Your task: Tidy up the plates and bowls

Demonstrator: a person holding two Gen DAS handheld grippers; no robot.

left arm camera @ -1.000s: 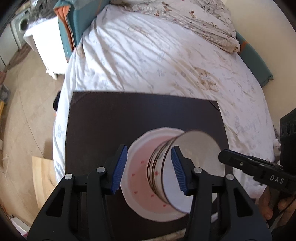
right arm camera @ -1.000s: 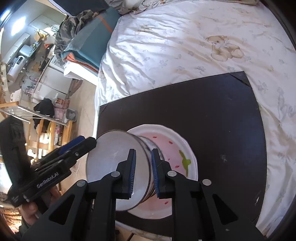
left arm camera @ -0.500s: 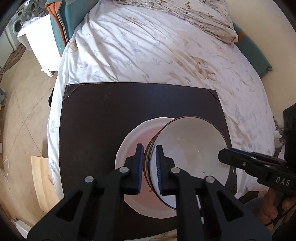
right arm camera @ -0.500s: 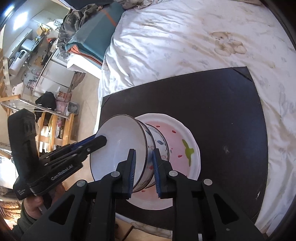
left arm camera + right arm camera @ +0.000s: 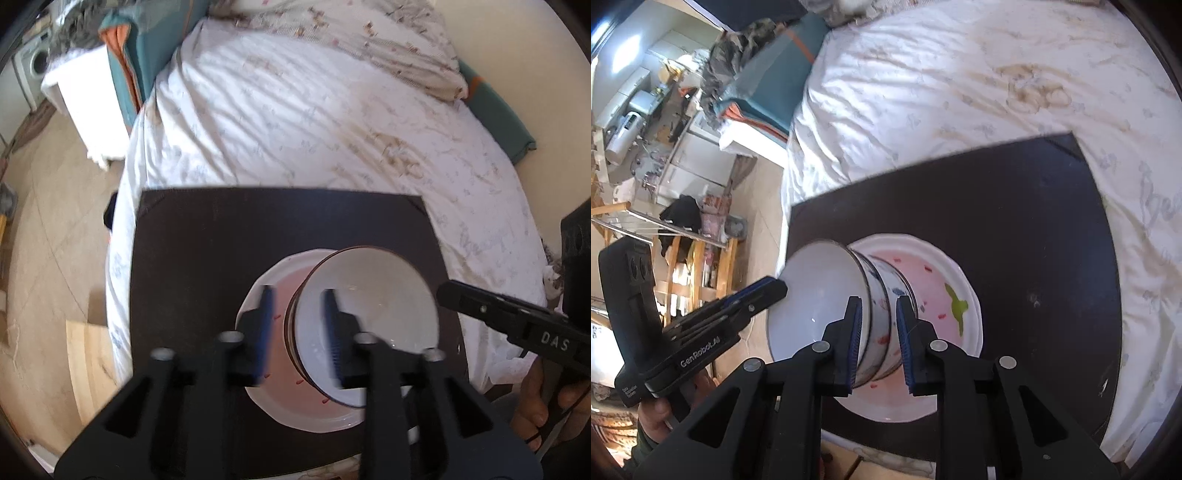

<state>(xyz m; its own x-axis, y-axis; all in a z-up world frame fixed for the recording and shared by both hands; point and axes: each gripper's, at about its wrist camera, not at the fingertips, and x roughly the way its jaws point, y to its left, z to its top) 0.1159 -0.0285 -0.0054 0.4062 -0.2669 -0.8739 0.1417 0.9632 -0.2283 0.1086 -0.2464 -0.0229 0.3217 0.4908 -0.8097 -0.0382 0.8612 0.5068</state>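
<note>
Both grippers' jaws stand parted, straddling the bowl (image 5: 827, 306) rim over the plate (image 5: 945, 295).

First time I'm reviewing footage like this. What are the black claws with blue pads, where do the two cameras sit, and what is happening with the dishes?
There is no robot here. A person holds a hand-operated two-finger gripper in each hand, and each gripper has a fisheye camera looking forward along its fingers. One picture comes from the left gripper, the other from the right gripper, and each view also shows the other gripper at its edge.

A dark board lies on a bed. On it a pink-patterned plate carries two stacked bowls. The left gripper is open, its fingers either side of the top bowl's rim. The right gripper's fingers flank the bowl wall, but whether they are gripping it is unclear.
</note>
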